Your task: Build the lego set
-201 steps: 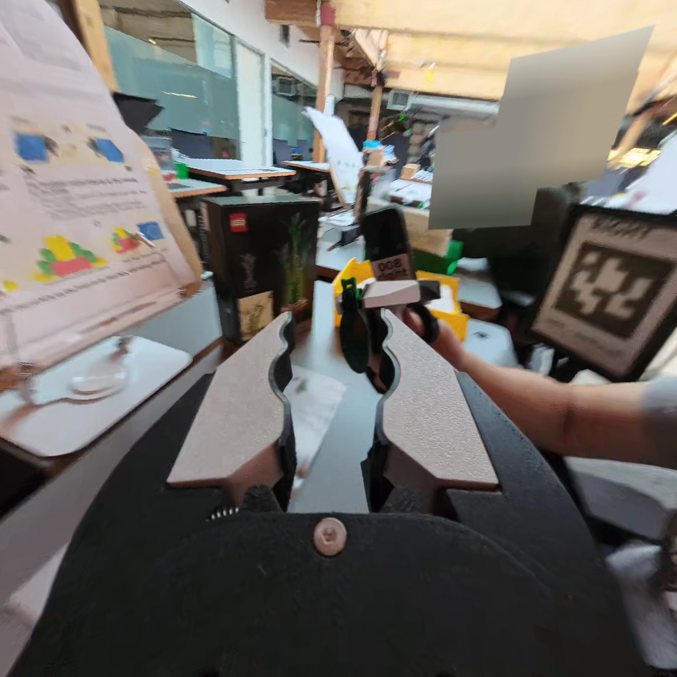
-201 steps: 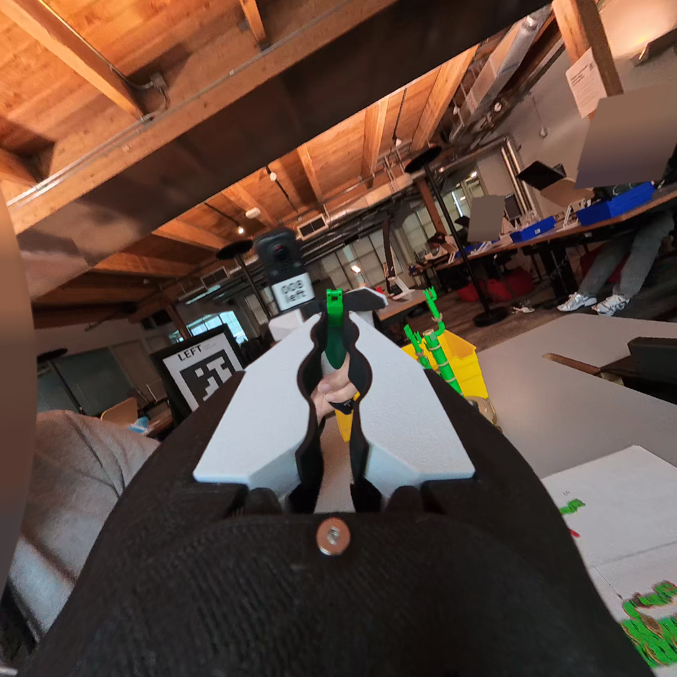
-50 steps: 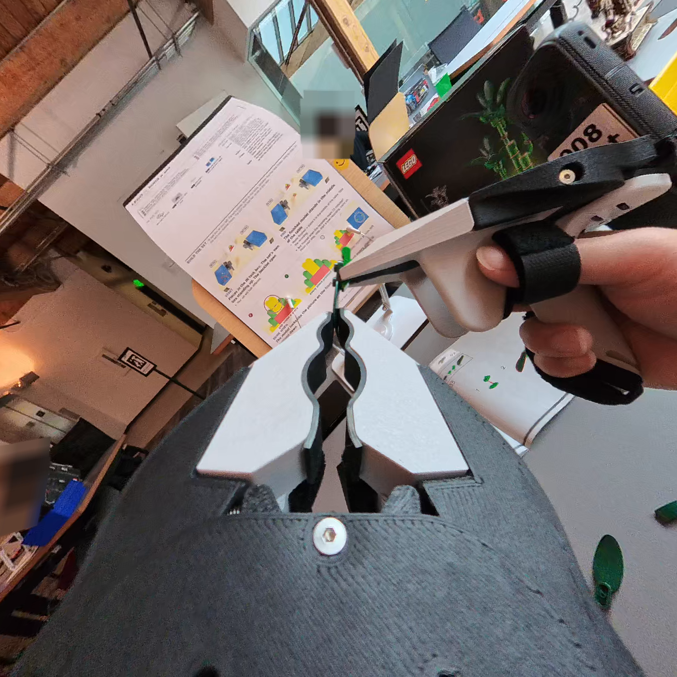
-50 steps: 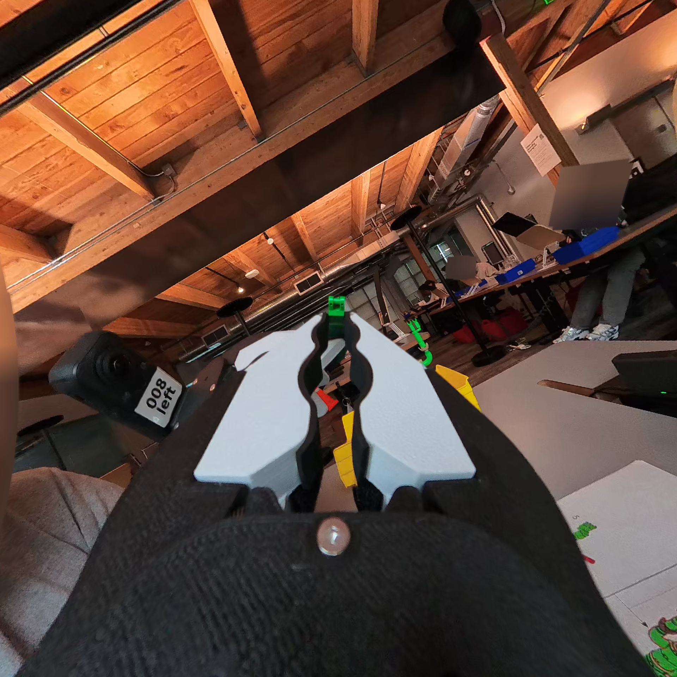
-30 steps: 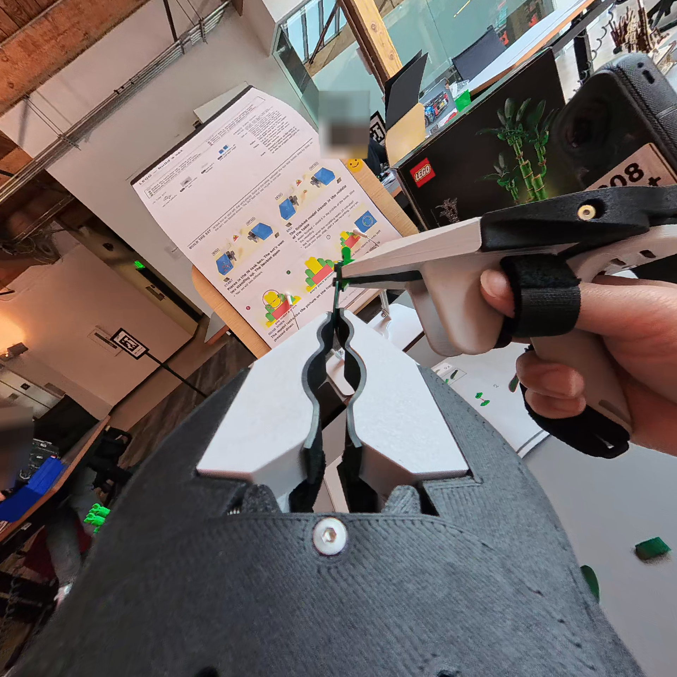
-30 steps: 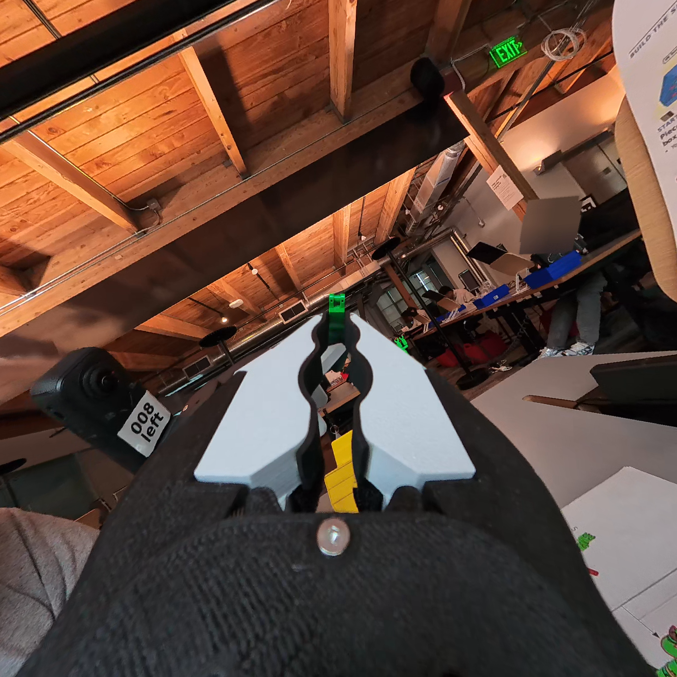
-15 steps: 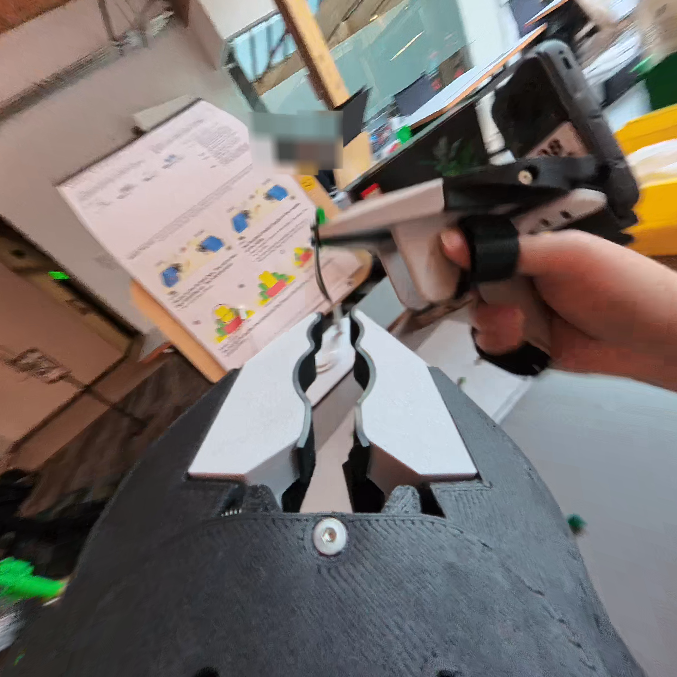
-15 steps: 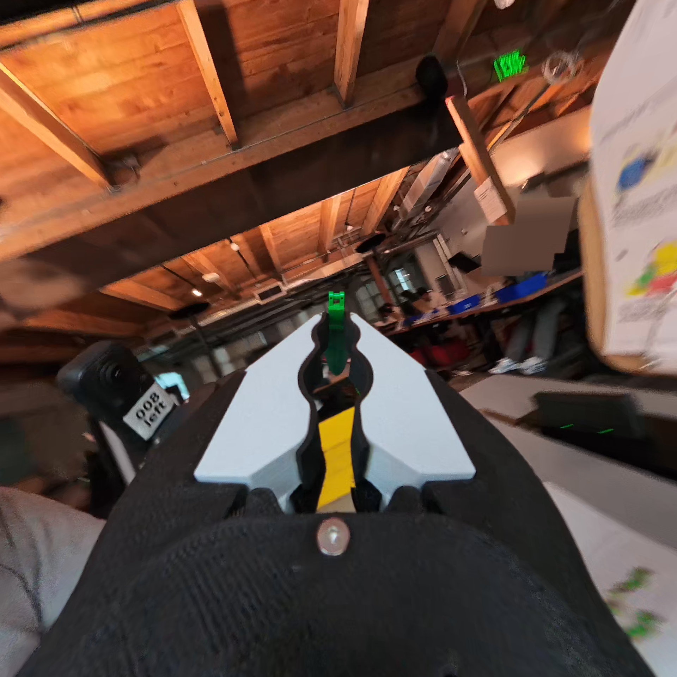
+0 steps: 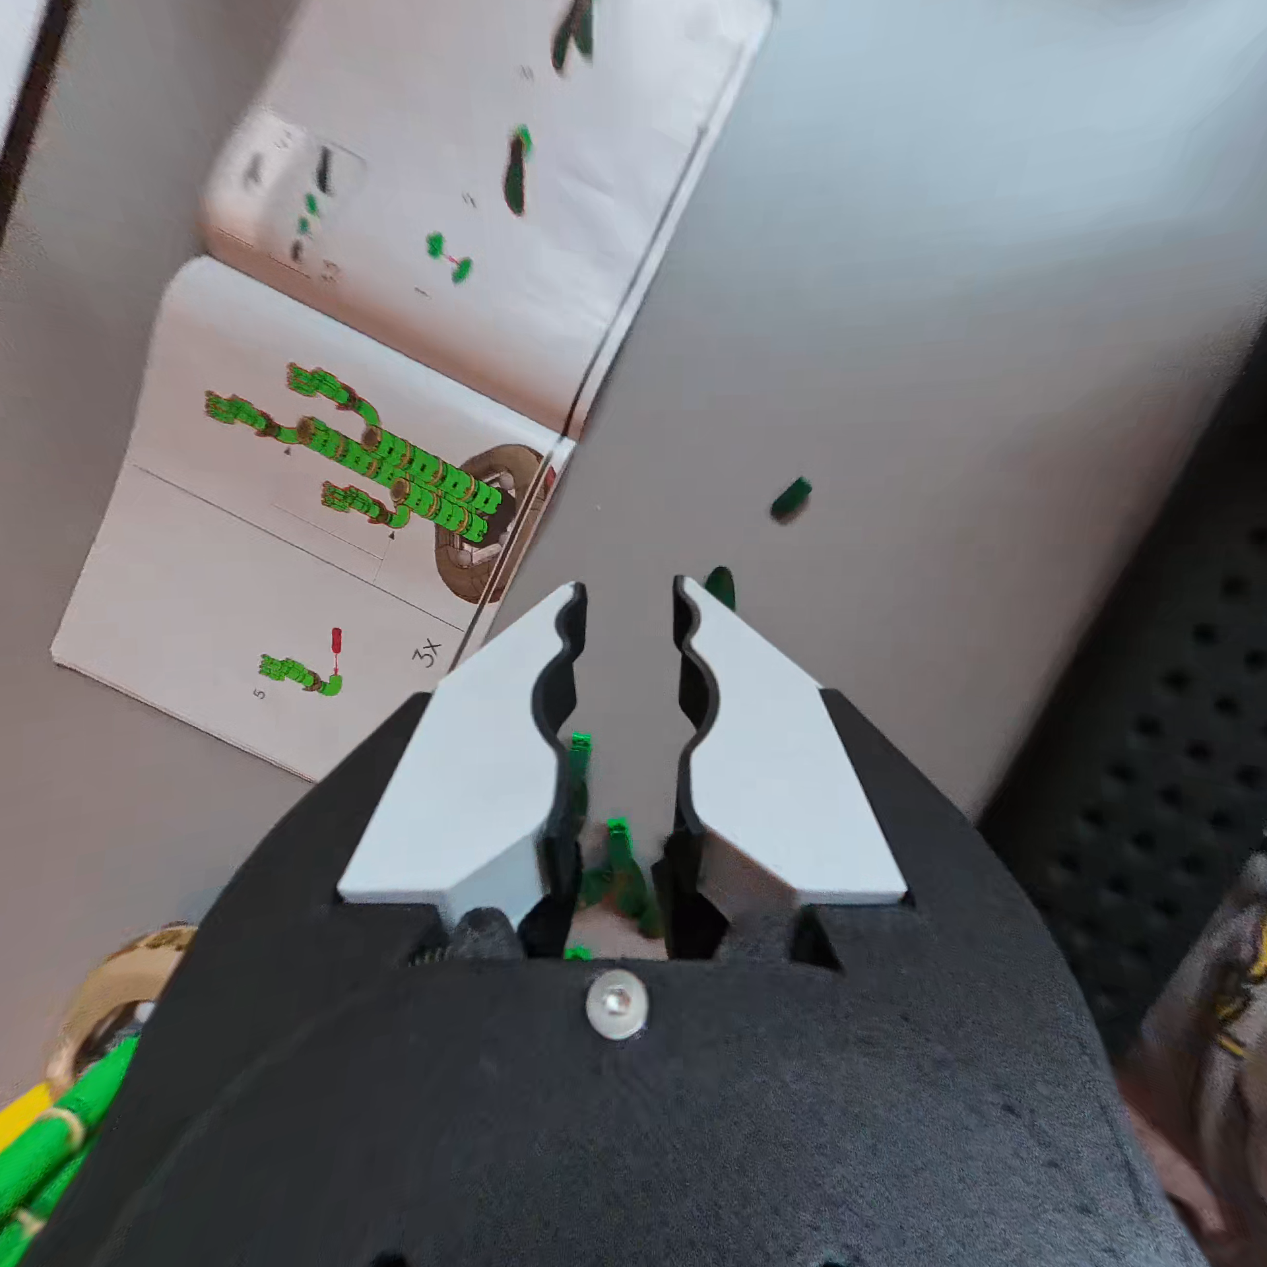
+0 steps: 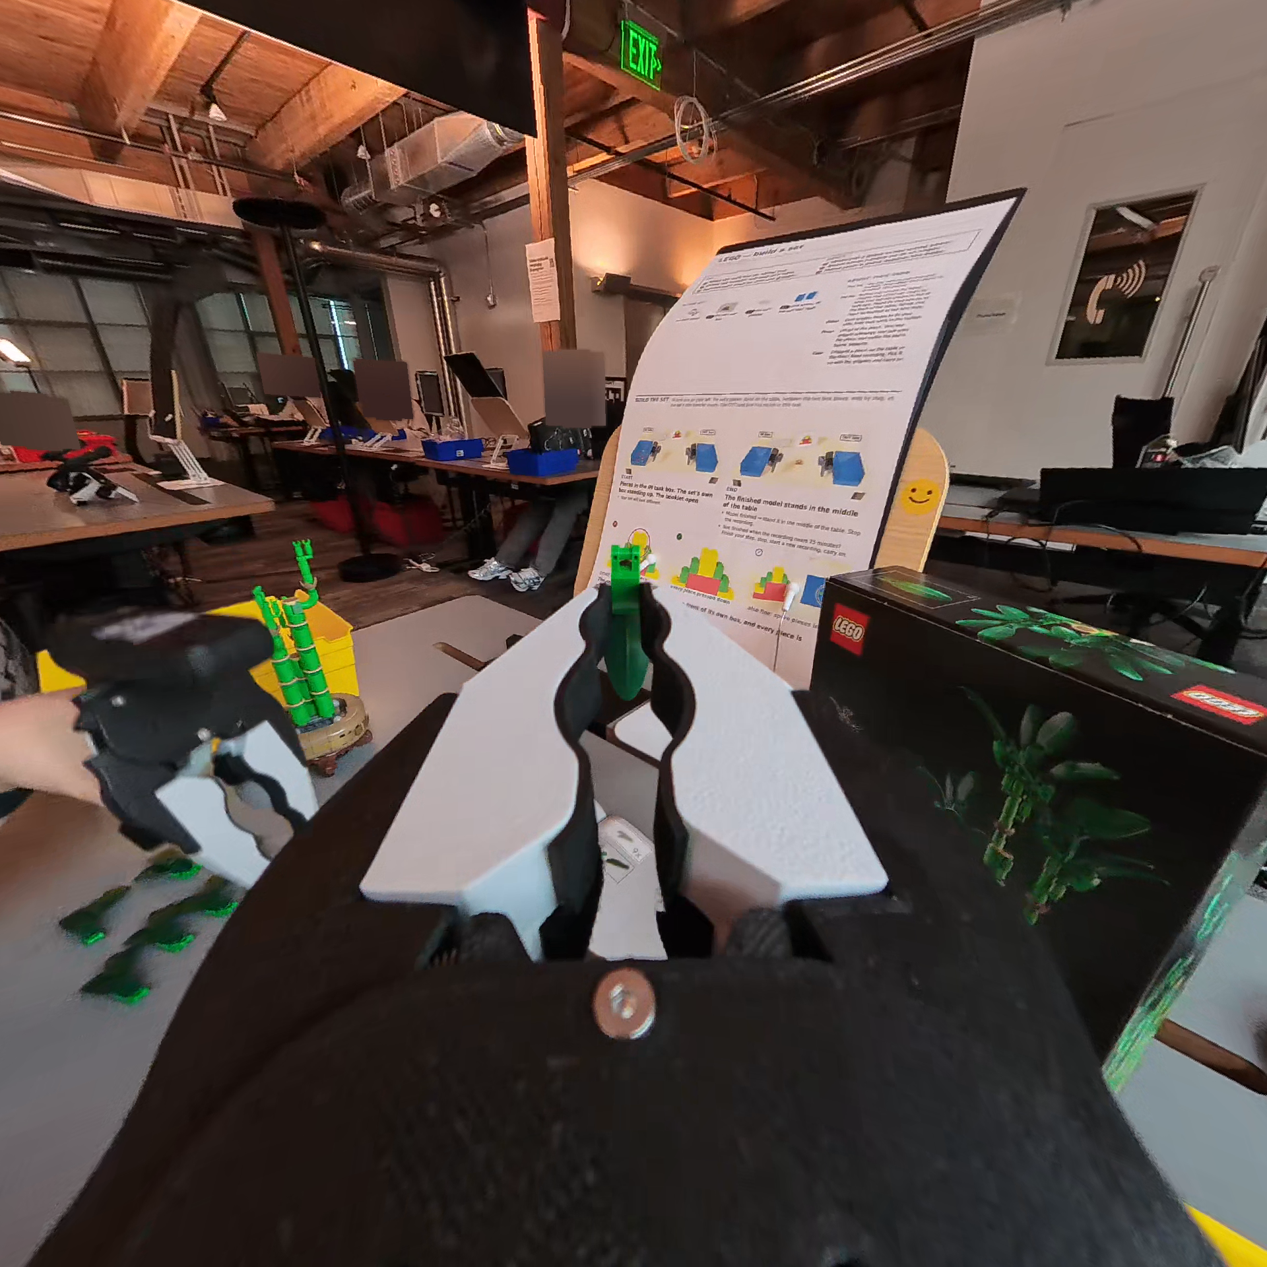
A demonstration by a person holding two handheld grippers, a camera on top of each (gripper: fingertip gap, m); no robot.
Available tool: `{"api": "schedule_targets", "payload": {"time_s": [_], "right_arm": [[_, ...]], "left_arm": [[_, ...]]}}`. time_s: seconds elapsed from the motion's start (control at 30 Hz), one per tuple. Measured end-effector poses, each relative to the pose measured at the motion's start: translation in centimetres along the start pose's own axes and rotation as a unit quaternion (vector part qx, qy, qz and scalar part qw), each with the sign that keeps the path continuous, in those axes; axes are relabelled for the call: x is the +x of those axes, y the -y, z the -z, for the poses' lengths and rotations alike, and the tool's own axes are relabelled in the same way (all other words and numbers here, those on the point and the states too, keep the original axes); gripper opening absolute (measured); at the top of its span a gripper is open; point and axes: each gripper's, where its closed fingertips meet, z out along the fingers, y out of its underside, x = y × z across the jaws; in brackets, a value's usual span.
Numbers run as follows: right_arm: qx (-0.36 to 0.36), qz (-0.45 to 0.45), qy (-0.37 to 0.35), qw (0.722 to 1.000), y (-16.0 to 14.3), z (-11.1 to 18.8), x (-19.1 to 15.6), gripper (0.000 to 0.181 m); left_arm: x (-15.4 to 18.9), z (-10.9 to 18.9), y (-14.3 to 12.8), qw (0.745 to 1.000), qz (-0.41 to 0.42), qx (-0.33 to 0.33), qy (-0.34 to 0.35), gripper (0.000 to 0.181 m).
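Observation:
My right gripper (image 10: 625,598) is shut on a dark green leaf piece (image 10: 625,658) with a bright green clip on top, held in the air in front of the instruction board. My left gripper (image 9: 627,588) is open and empty and points down at the grey table (image 9: 925,308). Several loose green leaf pieces (image 9: 620,871) lie under its open jaws, one (image 9: 720,588) by the right fingertip and one (image 9: 790,498) farther off. In the right wrist view the left gripper (image 10: 257,840) hovers over the leaf pieces (image 10: 137,919). The bamboo model (image 10: 298,672) stands in its tan pot.
The open instruction booklet (image 9: 329,514) lies on the table left of my left gripper. A black set box (image 10: 1028,754) stands at the right, a yellow bin (image 10: 332,641) behind the model, the instruction board (image 10: 788,445) at the back. A black perforated surface (image 9: 1165,685) borders the table. The tips of one gripper are about 35 centimeters away from the tips of the other.
My left gripper opened, let go of the leaf piece held in the right gripper, and swung down over the loose leaves on the table. My right gripper tilted down, still holding its piece.

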Motion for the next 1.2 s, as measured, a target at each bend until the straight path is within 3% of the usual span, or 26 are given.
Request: {"api": "schedule_targets", "payload": {"time_s": [0.03,0.13,0.2,0.47,0.83,0.93,1.2], "right_arm": [[-0.003,0.000,0.001,1.000,-0.1,0.0,0.0,0.006],[-0.023,0.009,0.003,1.000,-0.6,-0.2,-0.2,0.006],[-0.027,0.017,-0.001,0.999,-0.5,-0.2,-0.3,0.006],[-0.004,0.033,0.000,0.999,0.7,-0.1,-1.1,0.006],[0.008,0.028,0.004,1.000,1.3,0.4,-1.2,0.006],[0.006,0.025,0.006,1.000,1.2,0.3,-1.2,0.006],[-0.004,0.025,0.010,1.000,0.7,-0.1,-1.3,0.006]], "left_arm": [[-0.1,-1.0,-0.5,1.000,-0.014,-0.023,0.013,0.022],[-0.4,-3.2,-1.0,0.997,-0.005,-0.061,0.037,0.018],[1.2,-3.9,-1.1,0.998,0.000,-0.069,-0.010,0.017],[2.6,-4.3,-3.2,0.991,-0.015,-0.131,-0.035,0.025],[2.9,-5.7,-4.0,0.985,-0.049,-0.164,-0.025,0.024],[2.7,-5.5,-3.8,0.987,-0.042,-0.156,-0.027,0.017],[3.2,-5.7,-3.8,0.986,-0.040,-0.152,-0.049,0.019]]}}
